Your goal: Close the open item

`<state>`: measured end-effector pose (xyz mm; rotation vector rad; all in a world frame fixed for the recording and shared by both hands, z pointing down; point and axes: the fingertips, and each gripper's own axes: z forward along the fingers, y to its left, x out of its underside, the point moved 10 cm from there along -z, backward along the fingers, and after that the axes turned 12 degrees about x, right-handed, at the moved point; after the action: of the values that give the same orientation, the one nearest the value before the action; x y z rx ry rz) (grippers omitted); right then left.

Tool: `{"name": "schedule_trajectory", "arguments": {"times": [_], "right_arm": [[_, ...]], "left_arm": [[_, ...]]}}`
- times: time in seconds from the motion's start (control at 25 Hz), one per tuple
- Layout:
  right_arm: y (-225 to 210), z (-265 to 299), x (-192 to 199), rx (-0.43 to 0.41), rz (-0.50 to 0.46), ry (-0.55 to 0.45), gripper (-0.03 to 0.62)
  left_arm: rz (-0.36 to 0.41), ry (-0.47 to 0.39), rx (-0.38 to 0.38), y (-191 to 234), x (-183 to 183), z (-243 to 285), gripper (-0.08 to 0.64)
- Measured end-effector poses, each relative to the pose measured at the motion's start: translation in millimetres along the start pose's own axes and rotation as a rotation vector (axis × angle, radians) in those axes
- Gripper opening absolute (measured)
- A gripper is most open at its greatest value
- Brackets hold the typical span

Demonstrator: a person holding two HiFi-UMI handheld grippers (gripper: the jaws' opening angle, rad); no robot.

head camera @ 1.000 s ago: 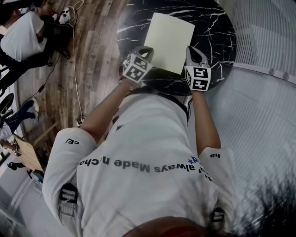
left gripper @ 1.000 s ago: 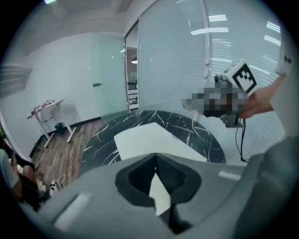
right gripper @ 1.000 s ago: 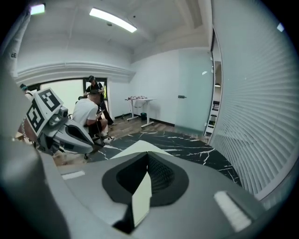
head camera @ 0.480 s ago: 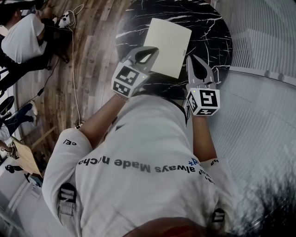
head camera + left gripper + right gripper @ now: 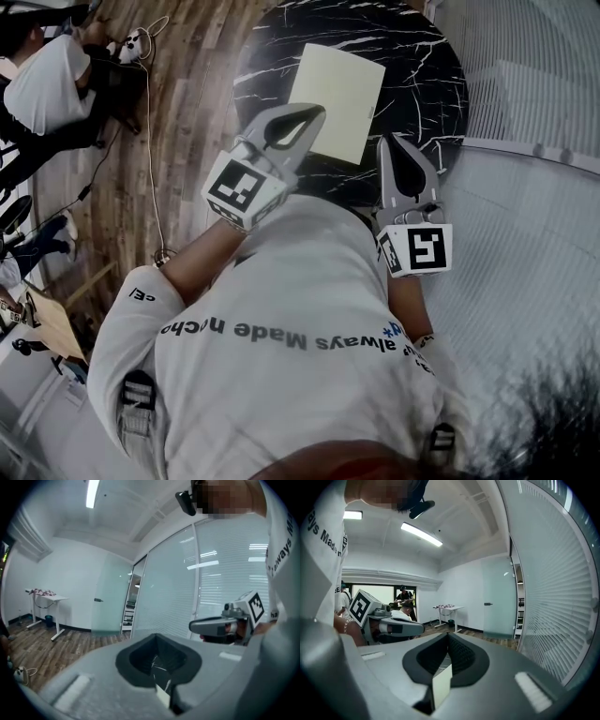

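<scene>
A pale yellow-green folder (image 5: 336,101) lies flat and closed on the round black marble table (image 5: 422,56). My left gripper (image 5: 314,111) hangs above the folder's near left edge, lifted off it, with its jaws together and nothing in them. Held off the folder's near right corner, my right gripper (image 5: 392,141) is also shut and empty. In the left gripper view the left gripper (image 5: 157,637) points almost level at the room, with the right gripper (image 5: 220,626) beside it. The right gripper view shows the right gripper (image 5: 449,634) with its tips meeting and the left gripper (image 5: 396,627) to its left.
Wooden floor with a thin cable (image 5: 150,122) lies left of the table. A seated person (image 5: 42,80) is at the upper left. A frosted glass wall with blinds (image 5: 525,94) runs along the right. A white desk (image 5: 44,599) stands far off.
Both grippers have risen from the folder's near edge towards the head camera and look larger. The folder lies flat in the same place.
</scene>
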<state>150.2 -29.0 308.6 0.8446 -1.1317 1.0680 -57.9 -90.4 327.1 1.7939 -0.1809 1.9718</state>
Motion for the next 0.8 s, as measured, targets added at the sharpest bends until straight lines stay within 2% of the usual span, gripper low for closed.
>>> {"name": "schedule_trajectory", "arguments": {"times": [0.4, 0.8], "right_arm": [[5.0, -7.4, -6.7, -0.004, 0.002, -0.009, 0.003], [5.2, -6.4, -2.3, 0.004, 0.004, -0.008, 0.003]], "left_arm": [[0.056, -0.023, 0.016, -9.7, -7.6, 1.1, 0.003], [0.048, 0.004, 0.024, -8.0, 0.6, 2.7, 0.003]]}}
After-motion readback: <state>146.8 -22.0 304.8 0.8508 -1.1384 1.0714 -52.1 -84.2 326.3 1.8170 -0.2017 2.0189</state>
